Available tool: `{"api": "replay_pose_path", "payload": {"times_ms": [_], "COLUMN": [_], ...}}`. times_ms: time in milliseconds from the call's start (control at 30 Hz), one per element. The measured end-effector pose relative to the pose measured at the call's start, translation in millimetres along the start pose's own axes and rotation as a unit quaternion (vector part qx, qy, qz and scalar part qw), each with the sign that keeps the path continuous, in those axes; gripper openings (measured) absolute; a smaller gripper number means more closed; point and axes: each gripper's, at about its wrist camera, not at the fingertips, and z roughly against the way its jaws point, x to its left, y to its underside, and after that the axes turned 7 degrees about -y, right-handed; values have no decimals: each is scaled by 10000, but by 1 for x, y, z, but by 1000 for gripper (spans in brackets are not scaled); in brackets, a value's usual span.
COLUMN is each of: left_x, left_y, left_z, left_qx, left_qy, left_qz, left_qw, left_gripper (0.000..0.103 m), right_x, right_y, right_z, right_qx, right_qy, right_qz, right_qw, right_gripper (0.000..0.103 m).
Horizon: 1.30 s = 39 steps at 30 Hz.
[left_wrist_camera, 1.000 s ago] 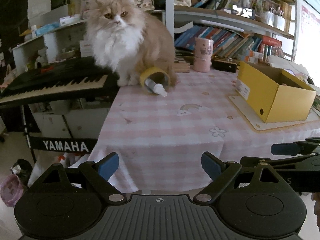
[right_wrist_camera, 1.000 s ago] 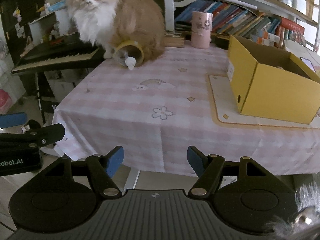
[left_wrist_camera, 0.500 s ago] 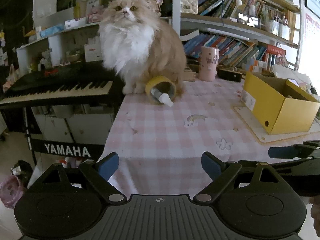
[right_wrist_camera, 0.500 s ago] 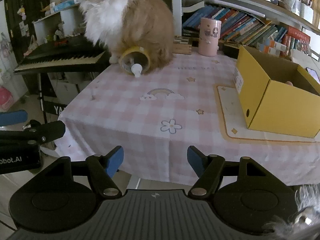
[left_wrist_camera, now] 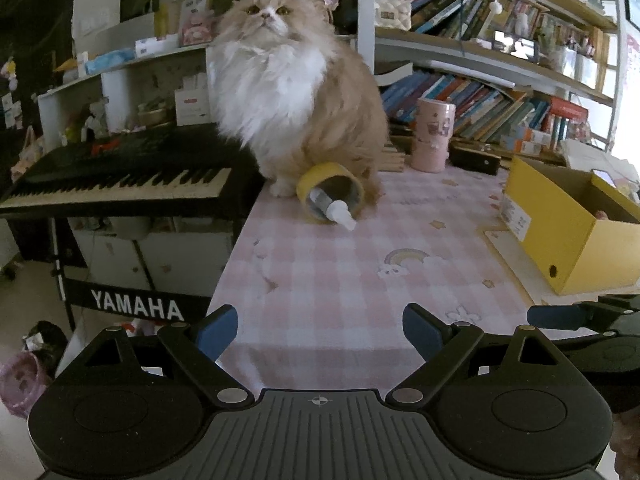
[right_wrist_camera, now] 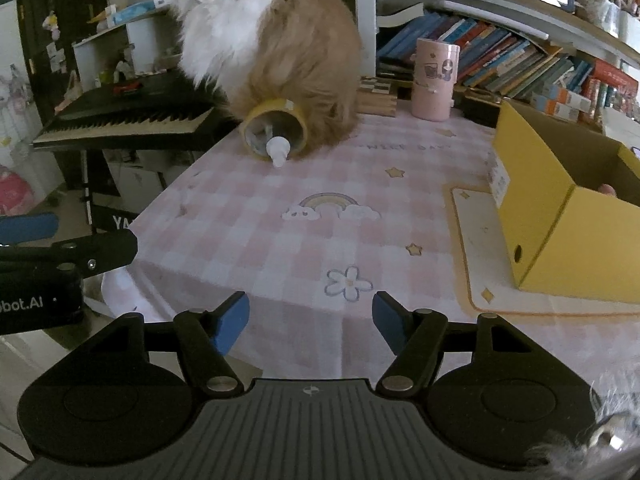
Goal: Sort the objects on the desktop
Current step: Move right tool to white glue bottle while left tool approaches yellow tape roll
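A yellow tape roll (left_wrist_camera: 330,192) lies on its side at the far left of the pink checked tablecloth (left_wrist_camera: 360,280), against a cat. A small white-capped bottle (left_wrist_camera: 338,212) pokes out of the roll. The roll (right_wrist_camera: 276,132) and bottle (right_wrist_camera: 277,151) also show in the right wrist view. An open yellow box (left_wrist_camera: 560,232) stands on a mat at the right. My left gripper (left_wrist_camera: 320,330) hovers open and empty at the table's near edge. My right gripper (right_wrist_camera: 310,322) is beside it, jaws closing with nothing between them.
A fluffy orange-and-white cat (left_wrist_camera: 296,100) sits on the table behind the roll, head lifted. A black keyboard (left_wrist_camera: 120,176) butts against the table's left side. A pink cup (left_wrist_camera: 434,136) and bookshelves stand at the back. The box (right_wrist_camera: 560,216) blocks the right.
Both grippers have moved forward towards the table, so the roll and box look larger. The cat has raised its head. The right jaws have narrowed slightly.
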Motion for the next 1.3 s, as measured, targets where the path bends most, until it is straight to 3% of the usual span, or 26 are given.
{"api": "replay_pose_path", "payload": {"times_ms": [600, 1133, 1300], "left_x": [-15, -10, -5], "left_y": [-51, -73, -79], "left_z": [-69, -92, -100], "left_qx": [106, 198, 260], "left_qy": [-410, -1103, -1290], "left_qz": [220, 417, 433], "left_qw": [9989, 9928, 9904], "left_gripper": [92, 92, 92], "right_x": [-44, -40, -29], "right_y": [-70, -124, -139], "right_z": [-71, -143, -175], "right_qx": [88, -204, -232], "right_qy": [-411, -1073, -1189], "right_qz": [238, 517, 485], "right_qw": [9988, 9927, 9914], "right_gripper": [56, 39, 38]}}
